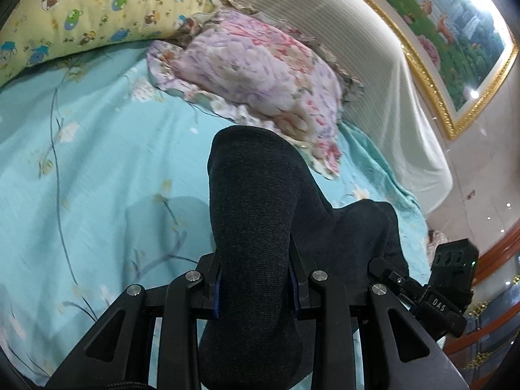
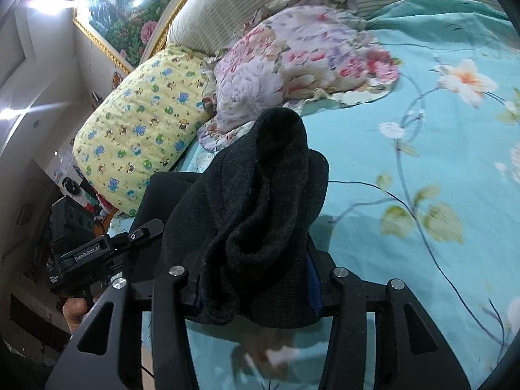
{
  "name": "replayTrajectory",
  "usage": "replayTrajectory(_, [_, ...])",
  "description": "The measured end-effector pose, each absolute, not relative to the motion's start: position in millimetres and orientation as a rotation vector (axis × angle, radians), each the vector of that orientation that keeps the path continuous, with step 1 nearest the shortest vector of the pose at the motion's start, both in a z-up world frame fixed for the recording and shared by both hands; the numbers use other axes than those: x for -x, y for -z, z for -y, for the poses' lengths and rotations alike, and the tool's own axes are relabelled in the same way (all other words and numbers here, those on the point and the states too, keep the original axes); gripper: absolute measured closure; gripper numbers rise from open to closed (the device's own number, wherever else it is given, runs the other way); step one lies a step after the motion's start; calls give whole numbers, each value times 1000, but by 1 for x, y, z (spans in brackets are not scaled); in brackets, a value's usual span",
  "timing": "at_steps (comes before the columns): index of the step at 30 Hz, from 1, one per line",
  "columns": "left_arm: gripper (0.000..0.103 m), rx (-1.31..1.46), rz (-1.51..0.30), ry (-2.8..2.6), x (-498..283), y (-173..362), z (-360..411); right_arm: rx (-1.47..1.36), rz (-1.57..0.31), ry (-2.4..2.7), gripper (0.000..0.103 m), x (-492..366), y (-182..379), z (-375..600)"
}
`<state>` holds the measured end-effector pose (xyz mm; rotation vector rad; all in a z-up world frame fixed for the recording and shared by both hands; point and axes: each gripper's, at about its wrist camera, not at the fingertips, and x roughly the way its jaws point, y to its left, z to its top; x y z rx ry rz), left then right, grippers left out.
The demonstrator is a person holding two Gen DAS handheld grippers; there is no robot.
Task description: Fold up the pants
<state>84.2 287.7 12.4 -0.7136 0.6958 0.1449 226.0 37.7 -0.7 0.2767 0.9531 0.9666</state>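
A: Holding the dark pants (image 1: 256, 227) up over the bed (image 1: 97, 169)? Which way do they run?

B: Lengthwise away toward the floral pillow (image 1: 260, 74). Left gripper (image 1: 255, 292) and right gripper (image 2: 256, 286) fingers both clamped on the fabric.

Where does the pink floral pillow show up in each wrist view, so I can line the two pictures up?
Left wrist: the pink floral pillow lies upper centre, just beyond the dark pants clamped in the left gripper.
Right wrist: the pillow lies upper centre, behind the pants bunched in the right gripper.
Shared landmark: the yellow cartoon pillow, left of it in both.
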Motion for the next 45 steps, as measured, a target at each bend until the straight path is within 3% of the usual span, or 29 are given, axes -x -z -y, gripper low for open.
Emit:
replayTrajectory(9, [72, 692, -722, -175, -94, 8, -306, -220, -987, -973, 52, -246, 19, -72])
replayTrajectory(22, [44, 673, -743, -205, -95, 27, -305, -225, -1009, -921, 30, -254, 43, -62])
replayTrajectory(28, [36, 670, -746, -222, -90, 24, -306, -223, -1010, -908, 26, -254, 41, -62])
replayTrajectory(33, [33, 682, -747, -236, -82, 23, -306, -215, -992, -907, 18, -249, 33, -59])
replayTrajectory(45, [27, 594, -733, -280, -62, 9, -289, -191, -943, -909, 13, -232, 22, -50])
